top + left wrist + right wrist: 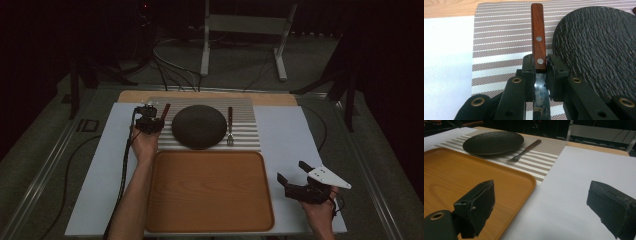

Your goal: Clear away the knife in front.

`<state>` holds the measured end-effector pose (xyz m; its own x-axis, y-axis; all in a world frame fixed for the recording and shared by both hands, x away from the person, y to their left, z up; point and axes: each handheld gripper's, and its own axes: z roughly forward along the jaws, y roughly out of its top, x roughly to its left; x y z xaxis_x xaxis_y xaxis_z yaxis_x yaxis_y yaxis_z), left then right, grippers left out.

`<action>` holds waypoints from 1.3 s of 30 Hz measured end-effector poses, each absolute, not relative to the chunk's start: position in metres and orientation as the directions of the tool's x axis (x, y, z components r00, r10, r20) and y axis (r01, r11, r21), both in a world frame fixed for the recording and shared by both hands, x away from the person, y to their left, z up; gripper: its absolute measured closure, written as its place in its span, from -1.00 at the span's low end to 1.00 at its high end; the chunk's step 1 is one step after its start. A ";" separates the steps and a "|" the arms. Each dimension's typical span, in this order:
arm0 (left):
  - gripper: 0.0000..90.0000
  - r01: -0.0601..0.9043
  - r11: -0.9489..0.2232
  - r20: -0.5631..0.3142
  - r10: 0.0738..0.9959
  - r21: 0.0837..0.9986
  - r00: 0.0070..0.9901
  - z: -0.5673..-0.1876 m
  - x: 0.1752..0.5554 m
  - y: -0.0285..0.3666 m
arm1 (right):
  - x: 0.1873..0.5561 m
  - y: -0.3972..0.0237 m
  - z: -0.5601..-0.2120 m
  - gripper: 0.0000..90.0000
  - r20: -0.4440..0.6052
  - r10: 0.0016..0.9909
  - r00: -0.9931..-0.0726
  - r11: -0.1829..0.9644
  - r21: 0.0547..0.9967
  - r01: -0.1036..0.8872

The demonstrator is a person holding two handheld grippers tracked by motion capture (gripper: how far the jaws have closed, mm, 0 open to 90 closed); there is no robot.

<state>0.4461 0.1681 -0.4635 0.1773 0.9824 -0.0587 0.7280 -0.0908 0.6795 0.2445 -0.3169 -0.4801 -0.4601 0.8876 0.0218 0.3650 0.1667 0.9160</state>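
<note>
Room: dark surroundings, with a pale metal frame (243,30) and loose cables (172,67) on the floor beyond the table.
Table: white sheet (285,135) over a wooden top (270,98); a striped placemat (243,127) lies at the far middle.
Landmark: dark textured round plate (199,126) sits on the placemat, also seen in the right gripper view (493,142) and the left gripper view (596,47).
Tray: orange wooden tray (209,192) lies just on the near side of the plate, its far edge close to the placemat's near edge.
Fork: wood-handled fork (230,127) rests on the placemat just right of the plate, tines toward the tray; the right gripper view shows it lying flat (524,151).
Knife: wood-handled knife (538,50) lies just left of the plate, handle pointing away from the person.
Left gripper: left gripper (148,121), held by the left hand (145,145), sits left of the plate; its jaws are closed narrowly on the knife, pinching where the riveted handle meets the blade, which runs back between them.
Right gripper: right gripper (292,175), in the right hand (320,210), is well right of and nearer than the plate, just beside the tray's right edge above the white sheet; its jaws stand wide apart, holding nothing.
</note>
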 end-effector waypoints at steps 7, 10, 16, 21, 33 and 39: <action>0.74 0.713 -0.104 -0.043 0.982 0.694 0.186 -0.456 0.440 0.163 | 0.245 -0.317 -0.480 -0.82 0.022 0.887 -0.460 0.167 0.916 0.365; 0.74 0.704 -0.114 -0.035 0.981 0.701 0.193 -0.453 0.436 0.160 | 0.245 -0.317 -0.480 -0.82 0.022 0.887 -0.461 0.168 0.916 0.365; 0.74 0.690 -0.101 -0.046 0.981 0.717 0.190 -0.451 0.427 0.157 | 0.245 -0.316 -0.480 -0.82 0.022 0.887 -0.461 0.167 0.916 0.365; 0.74 0.687 -0.096 -0.048 0.981 0.720 0.187 -0.452 0.420 0.155 | 0.245 -0.316 -0.480 -0.82 0.020 0.886 -0.464 0.170 0.916 0.364; 0.74 0.678 -0.109 -0.032 0.981 0.727 0.192 -0.454 0.404 0.147 | 0.245 -0.316 -0.480 -0.82 0.019 0.884 -0.467 0.172 0.916 0.363; 0.74 0.671 -0.106 -0.035 0.980 0.734 0.194 -0.454 0.398 0.143 | 0.244 -0.316 -0.480 -0.82 0.020 0.884 -0.467 0.172 0.916 0.364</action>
<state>0.3978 0.1425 -0.4541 0.1939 0.9804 -0.0351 0.6707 -0.1064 0.7341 0.2445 -0.3156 -0.4802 -0.4669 0.8841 0.0197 0.3638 0.1717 0.9155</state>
